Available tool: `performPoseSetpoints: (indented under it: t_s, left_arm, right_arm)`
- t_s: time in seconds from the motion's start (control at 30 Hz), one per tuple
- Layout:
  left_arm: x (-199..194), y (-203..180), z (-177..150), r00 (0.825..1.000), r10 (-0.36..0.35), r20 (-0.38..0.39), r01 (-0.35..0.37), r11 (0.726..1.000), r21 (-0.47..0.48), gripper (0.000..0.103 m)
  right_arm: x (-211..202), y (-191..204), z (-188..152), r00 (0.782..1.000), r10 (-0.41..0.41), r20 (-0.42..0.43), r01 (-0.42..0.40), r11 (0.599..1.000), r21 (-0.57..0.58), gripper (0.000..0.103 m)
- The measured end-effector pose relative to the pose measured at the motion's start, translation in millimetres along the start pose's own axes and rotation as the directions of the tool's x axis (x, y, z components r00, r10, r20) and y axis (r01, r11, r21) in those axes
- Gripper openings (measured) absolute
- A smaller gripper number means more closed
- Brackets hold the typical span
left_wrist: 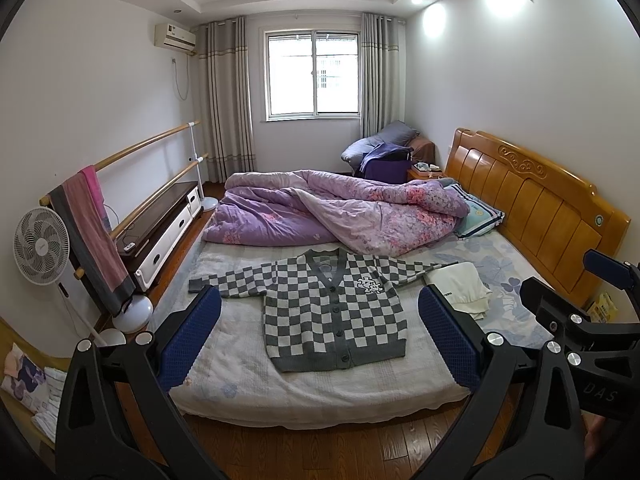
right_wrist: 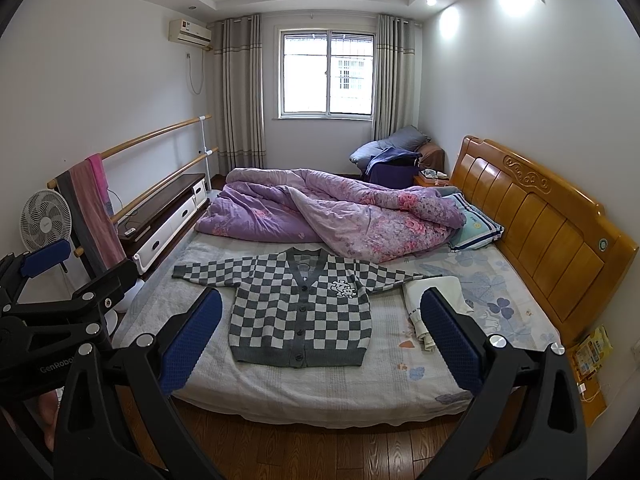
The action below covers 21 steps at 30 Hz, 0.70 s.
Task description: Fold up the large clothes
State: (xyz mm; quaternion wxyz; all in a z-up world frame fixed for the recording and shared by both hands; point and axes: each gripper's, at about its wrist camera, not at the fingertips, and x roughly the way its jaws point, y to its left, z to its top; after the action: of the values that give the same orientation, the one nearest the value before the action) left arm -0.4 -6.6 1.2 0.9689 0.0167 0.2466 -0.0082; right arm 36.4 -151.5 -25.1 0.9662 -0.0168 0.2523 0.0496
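Observation:
A grey and white checkered cardigan lies flat and buttoned on the bed, sleeves spread to both sides. A folded white garment lies under its right sleeve end. My left gripper stands open above the bed's near edge, nothing between its blue pads. My right gripper is open too, well short of the cardigan. Each gripper shows at the edge of the other's view.
A crumpled purple floral quilt fills the far half of the bed, with a pillow by the wooden headboard. A fan, a towel-hung rail and a low cabinet line the left wall. Wooden floor lies below.

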Motion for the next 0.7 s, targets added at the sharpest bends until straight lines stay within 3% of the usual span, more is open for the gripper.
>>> performPoseSetpoints:
  t_s: [0.7]
  left_arm:
    - [17,-3,0,1.0,-0.012,-0.026,0.012,1.0,0.003,0.098]
  right_arm:
    - [14,-4,-1,0.999,-0.004,-0.034,0.004,1.0,0.0,0.096]
